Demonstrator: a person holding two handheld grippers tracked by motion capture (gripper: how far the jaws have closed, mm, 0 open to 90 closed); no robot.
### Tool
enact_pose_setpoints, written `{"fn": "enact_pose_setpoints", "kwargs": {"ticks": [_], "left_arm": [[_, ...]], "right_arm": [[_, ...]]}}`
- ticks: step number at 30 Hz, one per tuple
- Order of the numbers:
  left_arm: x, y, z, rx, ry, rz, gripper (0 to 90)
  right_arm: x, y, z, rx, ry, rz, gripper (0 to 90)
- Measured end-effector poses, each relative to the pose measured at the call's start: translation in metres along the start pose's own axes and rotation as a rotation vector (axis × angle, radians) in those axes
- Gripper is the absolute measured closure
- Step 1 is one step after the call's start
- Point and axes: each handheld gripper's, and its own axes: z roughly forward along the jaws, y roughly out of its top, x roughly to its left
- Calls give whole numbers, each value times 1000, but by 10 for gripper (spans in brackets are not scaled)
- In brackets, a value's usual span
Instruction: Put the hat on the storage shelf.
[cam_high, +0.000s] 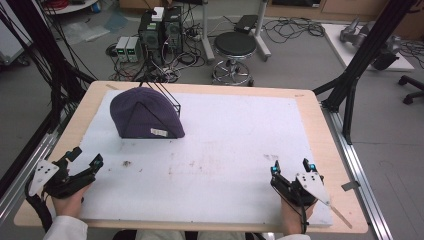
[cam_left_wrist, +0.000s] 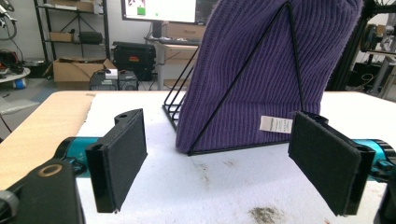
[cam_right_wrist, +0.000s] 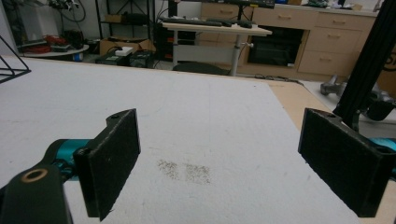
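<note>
Purple knit hat (cam_high: 145, 116) sits draped over a black wire stand (cam_high: 167, 96) at the far left of the white mat (cam_high: 225, 150). Left gripper (cam_high: 85, 159) rests near the left edge, jaws spread wide, empty. Right gripper (cam_high: 291, 167) rests near the right, jaws wide, empty.

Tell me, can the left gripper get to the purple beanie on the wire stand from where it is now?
Probably yes. The left gripper has its jaws open and aimed at the purple beanie, with only bare white mat between them.
</note>
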Motion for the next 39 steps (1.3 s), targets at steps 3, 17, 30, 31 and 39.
{"fn": "enact_pose_setpoints", "kwargs": {"ticks": [3, 17, 30, 31, 39], "left_arm": [[-1, 0, 0, -2, 0, -2, 195], [-4, 0, 1, -14, -7, 2, 201], [-3, 0, 1, -14, -5, 0, 204], [-3, 0, 1, -13, -6, 1, 204], [-4, 0, 2, -11, -10, 3, 206]], "right_arm": [[0, 0, 0, 0, 13, -6, 121], [0, 0, 0, 8, 32, -14, 122], [-1, 0, 0, 17, 36, -9, 122], [-1, 0, 0, 18, 35, -12, 122], [-1, -1, 1, 20, 40, -14, 122]]}}
